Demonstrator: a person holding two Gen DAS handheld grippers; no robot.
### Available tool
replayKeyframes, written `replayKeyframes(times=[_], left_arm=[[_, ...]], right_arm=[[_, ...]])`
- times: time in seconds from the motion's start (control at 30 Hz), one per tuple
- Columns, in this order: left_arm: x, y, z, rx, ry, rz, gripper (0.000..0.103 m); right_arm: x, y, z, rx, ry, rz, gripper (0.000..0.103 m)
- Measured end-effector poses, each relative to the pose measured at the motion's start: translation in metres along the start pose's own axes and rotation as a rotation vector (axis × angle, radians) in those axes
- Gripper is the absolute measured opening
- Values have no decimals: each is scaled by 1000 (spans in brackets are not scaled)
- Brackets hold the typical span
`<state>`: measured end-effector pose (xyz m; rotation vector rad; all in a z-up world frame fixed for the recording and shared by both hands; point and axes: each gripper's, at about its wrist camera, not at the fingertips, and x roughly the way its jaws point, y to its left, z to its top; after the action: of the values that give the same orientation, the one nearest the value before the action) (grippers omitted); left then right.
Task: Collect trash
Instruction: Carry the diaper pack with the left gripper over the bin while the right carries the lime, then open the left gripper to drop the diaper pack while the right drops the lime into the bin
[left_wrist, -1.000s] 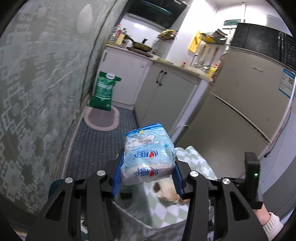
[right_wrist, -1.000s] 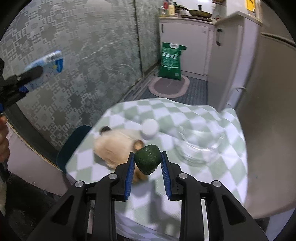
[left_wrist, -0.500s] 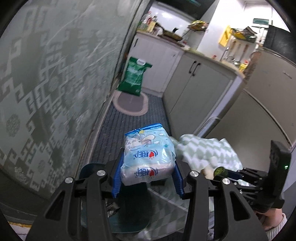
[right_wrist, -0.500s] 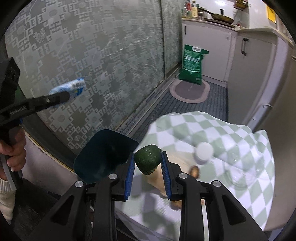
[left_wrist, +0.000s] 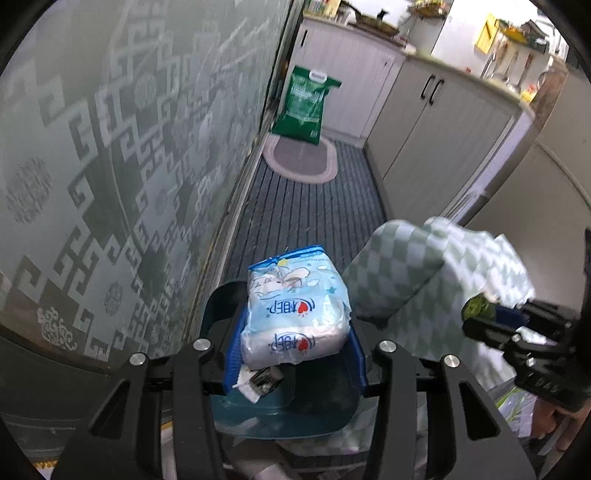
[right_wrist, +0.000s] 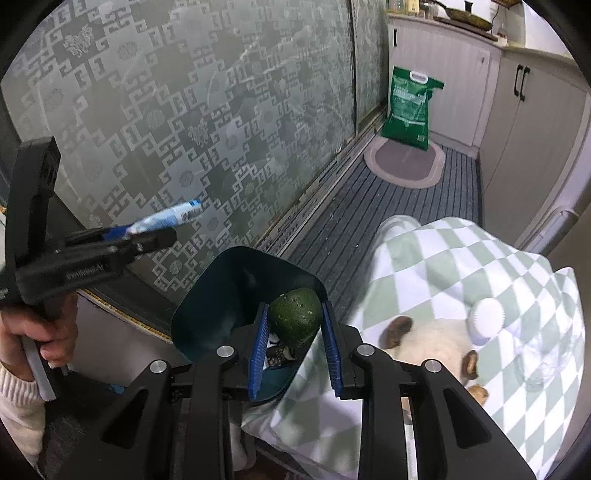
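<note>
Trash held over the bin (right_wrist: 207, 314), ready for release.

Left gripper (left_wrist: 295, 347) is clamped on a pale blue tissue pack (left_wrist: 295, 314); right gripper (right_wrist: 295, 339) is clamped on a dark green lump (right_wrist: 295, 317). Both items hang above the open mouth of the dark teal bin, which stands on the floor just beside the table with the green checked cloth (right_wrist: 461, 266); scraps already lie inside it. The step in hand appears to be the drop. The next move calls for centring each item over the opening, then parting the fingers so it falls clear of the rim.
</note>
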<state>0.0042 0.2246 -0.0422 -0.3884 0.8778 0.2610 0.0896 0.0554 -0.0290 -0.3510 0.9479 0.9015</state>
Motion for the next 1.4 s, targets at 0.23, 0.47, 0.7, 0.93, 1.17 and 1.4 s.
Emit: replayKeyframes(times=[0.23,0.47,0.7,0.93,1.17,1.4], left_arm=[[30,7,-11,53,119,50,49],[60,10,-24,107,222,92,48],[89,8,-38,166,304,145,48],[119,14,-50,198,394,163,50],[124,22,-50,177,406,171,56],[113,28,-42,146,355,167,65]], right_arm=[[20,10,5,10,59,18,28],[38,21,7,-1,110,29,28],[57,26,9,1,157,19,28],[77,32,10,1,208,10,28],[94,39,8,-18,248,9,28],[107,47,6,-34,288,21,29]])
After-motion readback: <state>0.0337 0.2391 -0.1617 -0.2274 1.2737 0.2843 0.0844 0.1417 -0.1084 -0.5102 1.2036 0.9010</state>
